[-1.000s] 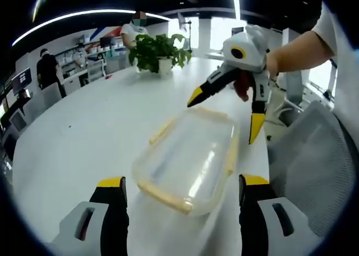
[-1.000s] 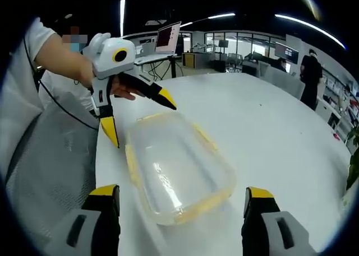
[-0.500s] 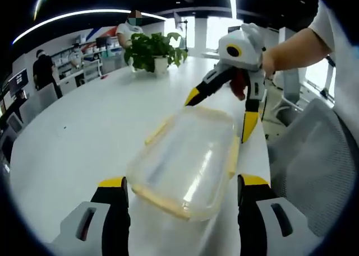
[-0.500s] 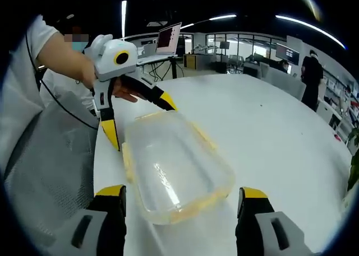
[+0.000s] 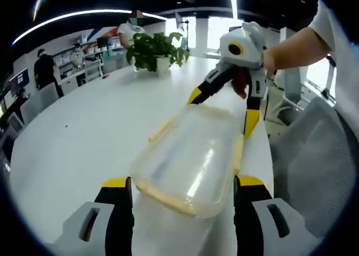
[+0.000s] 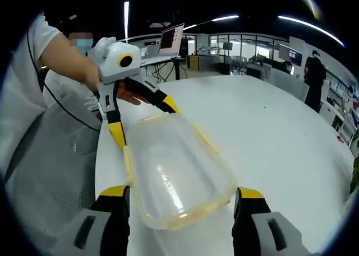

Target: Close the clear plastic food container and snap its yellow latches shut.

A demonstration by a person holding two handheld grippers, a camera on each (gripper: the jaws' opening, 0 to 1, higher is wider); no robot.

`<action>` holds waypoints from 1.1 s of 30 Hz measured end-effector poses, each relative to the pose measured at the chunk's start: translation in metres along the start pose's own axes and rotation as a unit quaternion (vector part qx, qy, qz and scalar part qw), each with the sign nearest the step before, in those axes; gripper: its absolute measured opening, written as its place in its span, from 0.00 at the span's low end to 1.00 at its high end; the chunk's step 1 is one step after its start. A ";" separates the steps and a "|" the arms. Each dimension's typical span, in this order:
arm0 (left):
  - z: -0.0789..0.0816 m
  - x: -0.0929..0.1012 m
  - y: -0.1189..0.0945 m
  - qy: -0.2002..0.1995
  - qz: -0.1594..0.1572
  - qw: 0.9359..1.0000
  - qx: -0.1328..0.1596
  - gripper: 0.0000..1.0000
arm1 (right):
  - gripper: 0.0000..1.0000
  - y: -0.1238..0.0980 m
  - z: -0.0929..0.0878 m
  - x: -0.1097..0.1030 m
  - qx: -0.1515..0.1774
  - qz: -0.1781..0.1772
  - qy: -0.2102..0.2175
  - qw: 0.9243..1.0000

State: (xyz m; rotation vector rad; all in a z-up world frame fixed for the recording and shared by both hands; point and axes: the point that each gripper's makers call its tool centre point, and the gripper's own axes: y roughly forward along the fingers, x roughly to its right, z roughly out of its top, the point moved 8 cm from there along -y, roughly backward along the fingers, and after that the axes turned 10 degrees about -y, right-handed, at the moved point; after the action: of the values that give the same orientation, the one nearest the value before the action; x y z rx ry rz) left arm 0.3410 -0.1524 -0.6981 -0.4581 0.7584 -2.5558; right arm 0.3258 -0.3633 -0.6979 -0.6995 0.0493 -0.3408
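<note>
The clear plastic container (image 5: pixel 188 155) lies on the white table (image 5: pixel 84 133) with its clear lid on top. Yellow latches (image 5: pixel 161 129) run along its edges, and the one on the left flares outward. My left gripper (image 5: pixel 182 181) is open, its two jaws flanking the container's near end. In the right gripper view the same container (image 6: pixel 174 169) sits between the jaws of my open right gripper (image 6: pixel 180 192). Each gripper shows at the far end in the other's view: the right gripper (image 5: pixel 221 116) and the left gripper (image 6: pixel 145 123), both open and straddling the container's corners.
The container lies close to the table edge, beside a grey mesh chair (image 5: pixel 314 155). A potted plant (image 5: pixel 157 51) stands at the far end of the table. A laptop (image 6: pixel 171 40) sits on a desk beyond, and people stand in the background.
Both grippers have moved in toward the container from opposite ends, so their jaws now flank it more closely. The container has stayed where it was on the table.
</note>
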 end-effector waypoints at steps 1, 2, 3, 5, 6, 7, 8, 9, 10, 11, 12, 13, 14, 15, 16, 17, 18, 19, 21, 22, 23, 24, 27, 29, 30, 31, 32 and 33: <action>-0.001 0.001 0.000 -0.003 -0.001 1.000 -0.002 0.72 | 0.74 0.000 0.000 0.000 -0.001 0.001 0.000 1.000; -0.001 0.001 0.000 -0.003 -0.001 1.000 -0.001 0.72 | 0.74 0.000 0.000 0.000 0.000 0.001 -0.001 1.000; -0.001 0.001 0.000 -0.003 0.000 1.000 0.000 0.72 | 0.72 0.000 -0.001 0.000 -0.001 0.001 -0.004 1.000; -0.002 0.001 0.000 -0.004 0.001 1.000 0.000 0.72 | 0.71 -0.003 0.000 0.002 0.005 -0.001 -0.001 1.000; -0.002 0.001 0.000 -0.005 0.001 1.000 0.002 0.72 | 0.71 -0.004 0.001 0.002 0.008 0.001 0.007 1.000; -0.002 0.001 0.000 -0.006 0.001 1.000 0.002 0.72 | 0.71 -0.005 0.001 0.002 0.009 0.001 0.009 1.000; -0.002 0.001 0.000 -0.008 0.002 1.000 0.002 0.72 | 0.71 -0.004 0.000 0.002 0.010 -0.001 0.006 1.000; -0.002 0.001 0.000 -0.008 0.002 1.000 0.002 0.72 | 0.71 -0.005 0.000 0.002 0.010 -0.002 0.008 1.000; -0.002 0.001 0.000 -0.008 0.002 1.000 0.002 0.72 | 0.71 -0.004 -0.001 0.001 0.009 -0.002 0.010 1.000; -0.003 0.001 0.000 -0.009 0.002 1.000 0.002 0.72 | 0.71 -0.004 -0.001 0.000 0.008 -0.003 0.009 1.000; -0.003 0.001 0.000 -0.010 0.003 1.000 0.002 0.72 | 0.71 -0.003 -0.002 -0.001 0.003 -0.009 -0.006 1.000; -0.003 0.001 0.000 -0.012 0.003 1.000 0.002 0.72 | 0.71 -0.002 -0.004 -0.001 -0.009 -0.012 -0.018 1.000; -0.003 0.001 0.000 -0.013 0.003 1.000 0.002 0.72 | 0.71 0.000 -0.003 -0.002 -0.002 -0.010 -0.008 1.000; -0.003 0.002 0.000 -0.012 0.004 1.000 0.000 0.72 | 0.71 -0.002 -0.003 -0.001 0.000 -0.007 0.006 1.000; -0.003 0.002 0.000 -0.012 0.004 1.000 0.000 0.72 | 0.71 -0.002 -0.004 0.000 -0.001 -0.007 0.002 1.000; -0.003 0.002 0.000 -0.012 0.005 1.000 -0.001 0.72 | 0.70 -0.002 -0.005 0.000 0.000 -0.006 0.004 1.000; -0.003 0.002 0.000 -0.012 0.006 1.000 -0.001 0.72 | 0.69 -0.001 -0.006 -0.001 -0.002 -0.003 0.012 1.000; -0.003 0.002 -0.001 -0.013 0.007 1.000 0.000 0.72 | 0.69 -0.004 -0.006 -0.001 0.002 -0.003 0.006 1.000; -0.003 0.002 -0.001 -0.015 0.008 1.000 0.000 0.71 | 0.68 -0.002 -0.006 -0.003 0.006 -0.005 0.011 1.000; -0.003 0.002 -0.001 -0.014 0.008 1.000 0.000 0.71 | 0.68 -0.002 -0.006 -0.003 0.006 -0.005 0.011 1.000; -0.003 0.002 -0.001 -0.013 0.008 1.000 0.000 0.71 | 0.68 -0.002 -0.005 -0.003 0.006 -0.005 0.011 1.000; -0.002 0.002 -0.001 -0.010 0.008 1.000 0.000 0.71 | 0.68 -0.001 -0.005 -0.003 0.006 -0.006 0.012 1.000; -0.002 0.002 -0.001 -0.009 0.008 1.000 0.001 0.71 | 0.68 -0.001 -0.005 -0.003 0.004 -0.007 0.012 1.000; -0.003 0.002 -0.001 -0.009 0.009 1.000 0.002 0.71 | 0.68 -0.001 -0.006 -0.003 0.004 -0.007 0.012 1.000; -0.003 0.002 -0.001 -0.009 0.010 1.000 0.003 0.71 | 0.68 -0.001 -0.006 -0.002 0.004 -0.007 0.012 1.000; -0.003 0.002 -0.001 -0.008 0.011 1.000 0.004 0.71 | 0.68 -0.001 -0.006 -0.003 0.003 -0.007 0.011 1.000; -0.003 0.003 -0.001 -0.007 0.012 1.000 0.004 0.70 | 0.68 0.000 -0.006 -0.003 0.003 -0.008 0.012 1.000; -0.003 0.003 -0.001 -0.008 0.012 1.000 0.004 0.70 | 0.68 -0.001 -0.006 -0.003 0.003 -0.009 0.011 1.000</action>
State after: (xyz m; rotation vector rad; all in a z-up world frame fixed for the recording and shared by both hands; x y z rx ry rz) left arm 0.3370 -0.1514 -0.6992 -0.4623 0.7433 -2.5294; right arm 0.3215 -0.3668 -0.7020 -0.6905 0.0640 -0.3654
